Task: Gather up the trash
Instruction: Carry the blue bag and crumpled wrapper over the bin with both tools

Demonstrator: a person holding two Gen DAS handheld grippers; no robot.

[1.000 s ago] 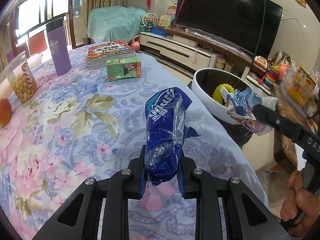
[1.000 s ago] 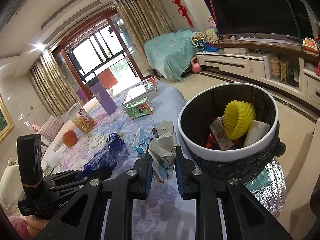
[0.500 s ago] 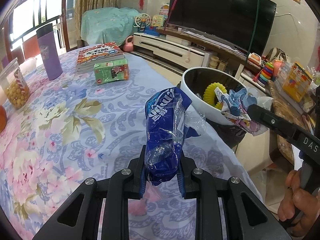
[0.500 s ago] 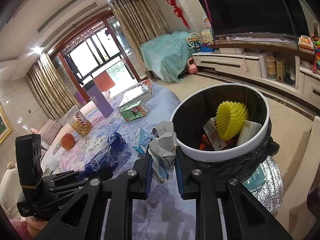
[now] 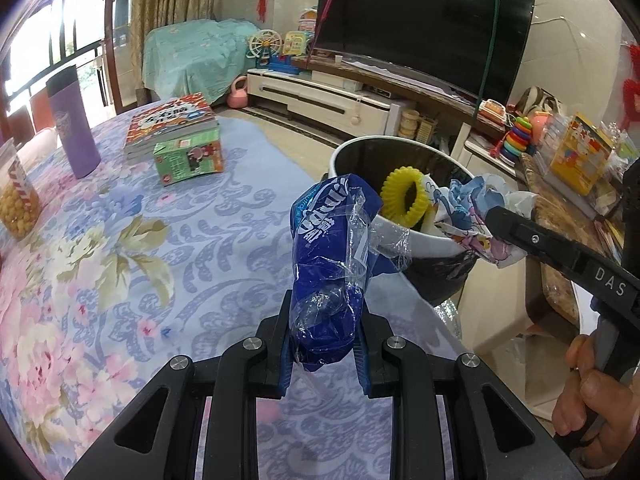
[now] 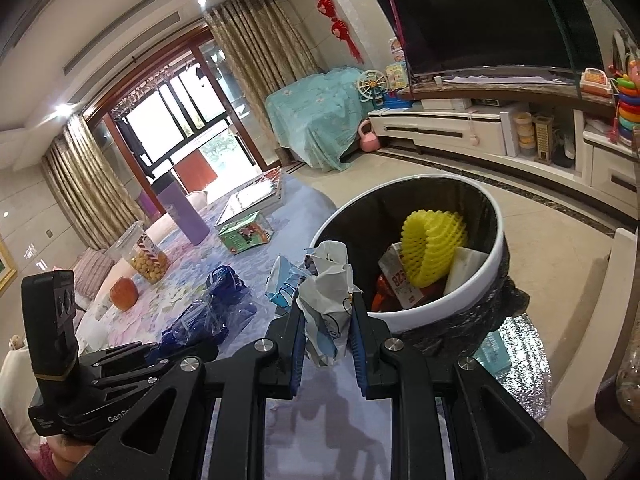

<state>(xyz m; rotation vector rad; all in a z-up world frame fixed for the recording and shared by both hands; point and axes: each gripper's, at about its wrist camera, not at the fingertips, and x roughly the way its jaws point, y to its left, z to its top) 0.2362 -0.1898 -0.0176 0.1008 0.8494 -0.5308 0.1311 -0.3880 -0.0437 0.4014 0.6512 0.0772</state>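
My left gripper (image 5: 323, 336) is shut on a crumpled blue plastic bag (image 5: 330, 264), held upright above the flowered tablecloth (image 5: 120, 240). Just beyond the bag stands the white-rimmed trash bin (image 5: 416, 236) with a black liner, off the table's right edge. My right gripper (image 6: 326, 322) is shut on a crumpled printed paper wrapper (image 6: 326, 292), close to the bin's near rim (image 6: 400, 318). In the left wrist view the right gripper (image 5: 492, 220) holds that wrapper (image 5: 468, 216) at the bin's rim. Inside the bin lie a yellow foam net (image 6: 430, 252) and other scraps.
On the table stand a purple tumbler (image 5: 74, 128), a green carton (image 5: 188, 158), a stack of books (image 5: 170, 122), a snack jar (image 5: 16, 196) and an orange fruit (image 6: 124, 292). A TV (image 5: 424, 28) on a low cabinet stands behind. A cluttered side counter (image 5: 568, 208) sits right of the bin.
Both grippers have drifted toward the bin with their trash still held. The bin looks larger and nearer in both views, and the wrapper now hangs at its rim.
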